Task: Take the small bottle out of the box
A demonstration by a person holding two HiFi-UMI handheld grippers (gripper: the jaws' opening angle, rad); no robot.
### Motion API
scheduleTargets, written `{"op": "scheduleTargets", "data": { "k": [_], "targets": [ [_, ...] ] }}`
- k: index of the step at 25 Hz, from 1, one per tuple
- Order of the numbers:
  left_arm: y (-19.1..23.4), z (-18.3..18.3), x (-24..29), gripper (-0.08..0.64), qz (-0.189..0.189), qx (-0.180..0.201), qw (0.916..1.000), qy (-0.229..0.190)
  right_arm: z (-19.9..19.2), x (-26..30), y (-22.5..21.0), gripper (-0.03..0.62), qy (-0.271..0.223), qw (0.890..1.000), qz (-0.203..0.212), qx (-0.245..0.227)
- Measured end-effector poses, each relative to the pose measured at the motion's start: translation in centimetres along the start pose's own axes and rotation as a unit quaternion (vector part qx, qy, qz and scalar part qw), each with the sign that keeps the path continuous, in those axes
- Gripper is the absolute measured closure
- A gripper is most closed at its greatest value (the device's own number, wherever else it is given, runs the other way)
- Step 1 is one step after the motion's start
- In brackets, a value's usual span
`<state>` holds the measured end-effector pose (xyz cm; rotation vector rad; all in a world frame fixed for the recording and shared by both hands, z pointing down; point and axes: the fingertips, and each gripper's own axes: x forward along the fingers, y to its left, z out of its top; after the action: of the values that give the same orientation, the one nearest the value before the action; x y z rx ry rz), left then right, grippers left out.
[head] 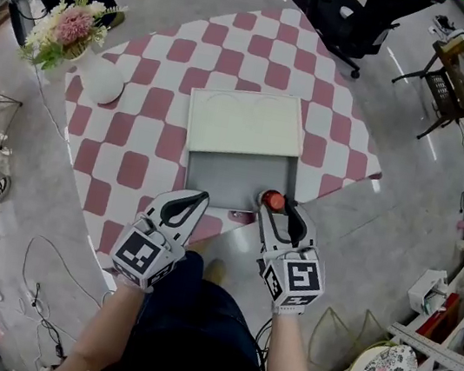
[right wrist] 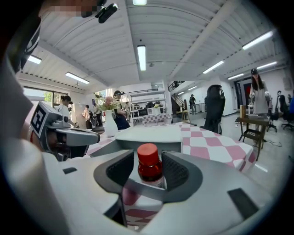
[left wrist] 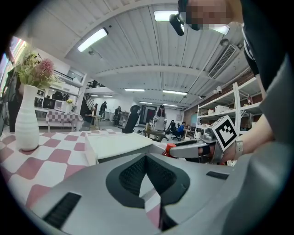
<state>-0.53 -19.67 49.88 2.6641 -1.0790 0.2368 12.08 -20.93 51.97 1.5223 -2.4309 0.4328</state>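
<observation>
The small bottle [head: 273, 200], red-capped and amber, stands upright at the near right corner of the box [head: 216, 177], whose pale lid [head: 242, 122] is slid back over its far half. The right tool [head: 282, 211] is spread around the bottle: its own view shows a gap on each side between the dark pads and the glass, so nothing is pinching it. That view also shows checked cloth under the jaws and the box's grey wall behind the bottle, which suggests it already stands on the tabletop [head: 130, 163] just outside the rim. The head view does not settle this. The left tool [head: 199, 197] is pressed together and empty, hovering near the box's front left corner. The main risk is a topple. The bottle is narrow and tall, and it sits deep between the pads, so drawing the right tool back at a slant, or with a roll of the wrist, could catch the cap or shoulder and tip it. It also stands near the tabletop's front edge, so a knocked bottle could roll off. If it is in fact still inside the box, a fresh grip taken high on the smooth cap might slip, and the rim could snag its base on the lift.
</observation>
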Motion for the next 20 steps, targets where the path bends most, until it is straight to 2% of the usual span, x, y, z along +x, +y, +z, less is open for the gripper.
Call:
{"op": "scheduleTargets", "data": {
  "k": [11,20],
  "targets": [
    [0.9,-0.7,-1.2,0.558,0.01,-0.015,0.9998,-0.005,-0.2,1.2,-0.2,0.413,0.008,1.0,-0.023,-0.003],
    [1.3,-0.9,-1.8,0.558,0.019,-0.026,0.9995,-0.005,-0.1,1.2,-0.3,0.429,-0.005,0.998,-0.048,-0.044]
  ]
}}
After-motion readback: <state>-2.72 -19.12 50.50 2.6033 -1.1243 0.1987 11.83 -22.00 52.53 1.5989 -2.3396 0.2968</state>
